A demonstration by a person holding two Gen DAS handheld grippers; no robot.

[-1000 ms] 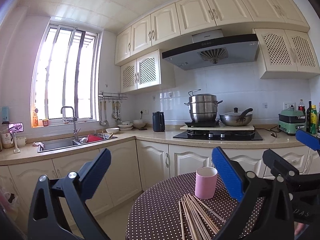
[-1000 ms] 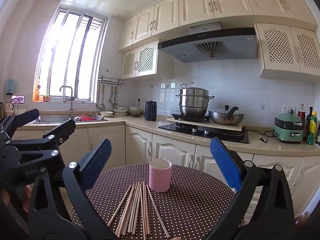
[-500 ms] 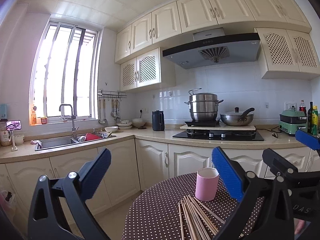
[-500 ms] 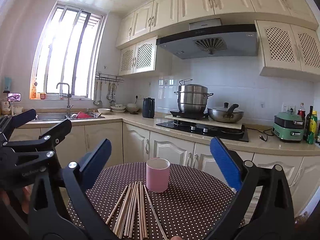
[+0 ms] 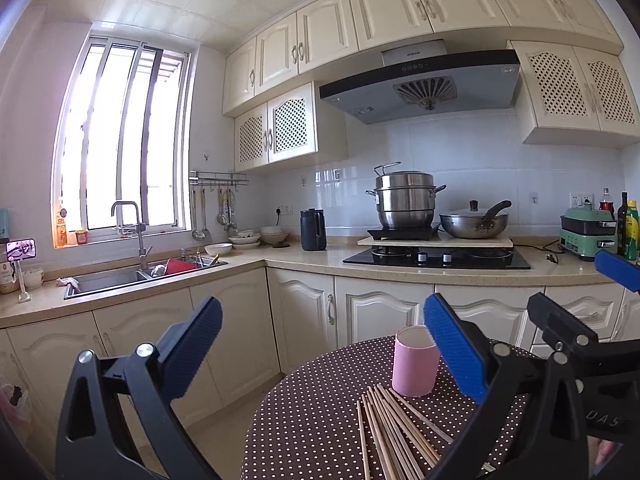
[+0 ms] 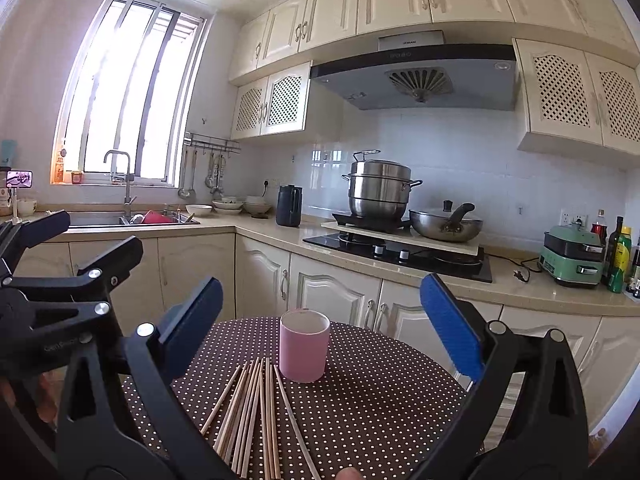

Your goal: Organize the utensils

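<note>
A pink cup [image 6: 305,346] stands upright on a round table with a brown polka-dot cloth [image 6: 380,400]. Several wooden chopsticks [image 6: 252,408] lie fanned out just in front of the cup. My right gripper [image 6: 320,320] hovers above the near table edge, open and empty, with the cup framed between its blue pads. In the left wrist view the cup [image 5: 414,362] and chopsticks [image 5: 394,428] sit low on the right. My left gripper [image 5: 320,348] is open and empty, off the table's left side. The left gripper's body [image 6: 52,300] shows at the left of the right wrist view.
Cream kitchen cabinets [image 6: 328,284] and a counter run behind the table. On the counter are a sink [image 5: 132,276], a black kettle [image 6: 289,211], a hob with a steel pot [image 6: 378,190] and a wok [image 6: 446,226], a green appliance [image 6: 572,258] and bottles [image 6: 618,256].
Both views have drifted slightly; the table and cup sit a little lower and closer in the right wrist view. Both grippers stay open and hold nothing.
</note>
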